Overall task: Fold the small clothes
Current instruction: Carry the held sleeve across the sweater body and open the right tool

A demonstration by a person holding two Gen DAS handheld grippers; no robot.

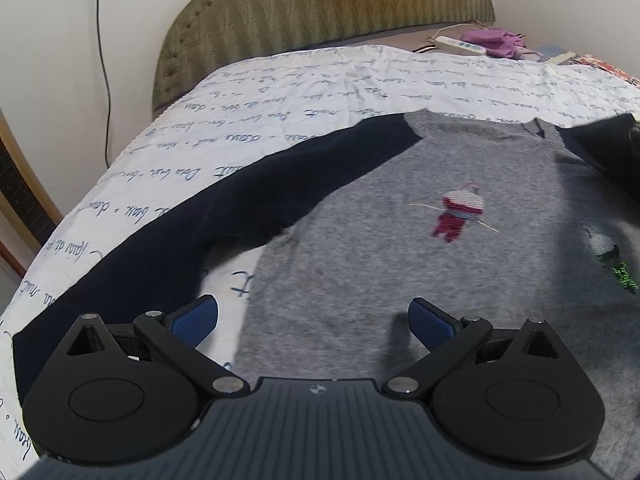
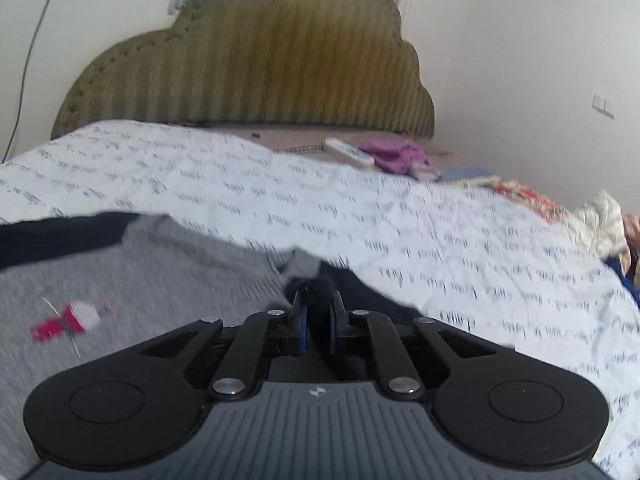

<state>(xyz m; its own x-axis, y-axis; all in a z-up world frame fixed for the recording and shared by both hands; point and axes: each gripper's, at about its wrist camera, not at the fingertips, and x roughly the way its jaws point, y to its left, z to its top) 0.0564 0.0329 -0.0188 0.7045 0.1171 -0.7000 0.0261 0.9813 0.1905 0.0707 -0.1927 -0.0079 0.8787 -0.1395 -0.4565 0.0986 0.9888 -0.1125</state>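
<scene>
The left gripper (image 1: pixel 313 322) hovers with its blue pads (image 1: pixel 195 320) spread wide, while the right gripper (image 2: pixel 319 322) pinches dark fabric between closed pads.

Bed (image 1: pixel 168 152) with white sheet, blue script print, olive padded headboard (image 1: pixel 320 4) behind. Grey sweater (image 1: pixel 400 240) with navy sleeves spread flat on sheet. Near headboard: white remote (image 1: pixel 460 45), purple cloth (image 1: pixel 496 42) touching it. Colourful fabrics (image 2: pixel 532 200) at right edge.

One sweater (image 1: pixel 360 248), one remote (image 1: pixel 460 45), one purple cloth (image 1: pixel 496 42), two tongs (image 1: pixel 313 322).
</scene>
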